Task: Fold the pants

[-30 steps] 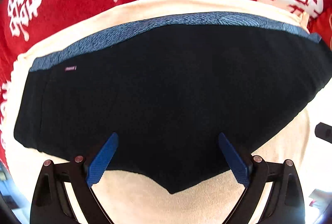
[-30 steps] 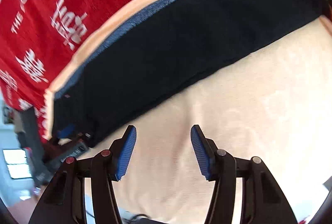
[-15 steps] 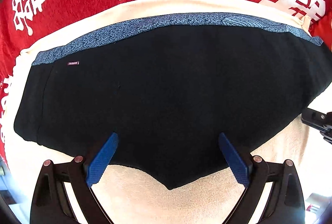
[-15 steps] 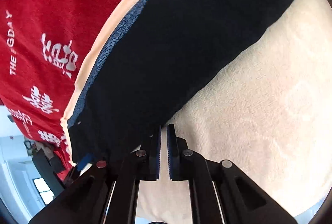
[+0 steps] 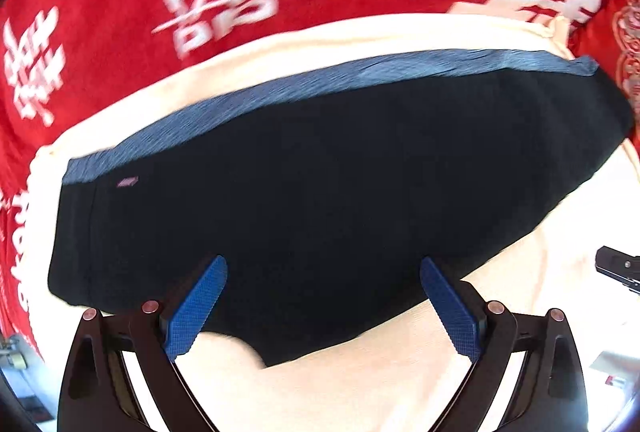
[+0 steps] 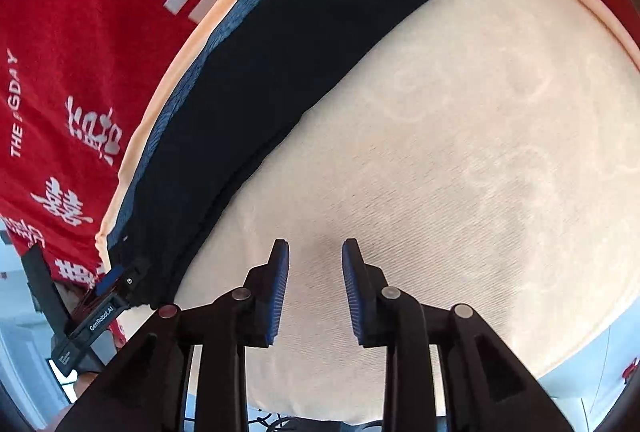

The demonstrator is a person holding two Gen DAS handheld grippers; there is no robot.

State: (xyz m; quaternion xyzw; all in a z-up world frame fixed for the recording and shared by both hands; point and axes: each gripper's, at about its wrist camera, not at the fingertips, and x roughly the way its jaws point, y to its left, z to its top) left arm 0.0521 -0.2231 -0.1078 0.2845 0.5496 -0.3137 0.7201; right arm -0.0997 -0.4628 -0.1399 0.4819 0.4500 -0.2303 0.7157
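pants (image 5: 328, 200) flat, waistband (image 5: 360, 76) far-side

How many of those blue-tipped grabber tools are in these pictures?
2. The left gripper hangs open over the near edge of the dark pants. The right gripper is open above the cream towel, beside the pants.

My dimpled blue rubbery pads (image 6: 276, 288) sit over a ribbed cream cloth (image 6: 460, 152); the matt black knit pants (image 5: 320, 192) look soft.
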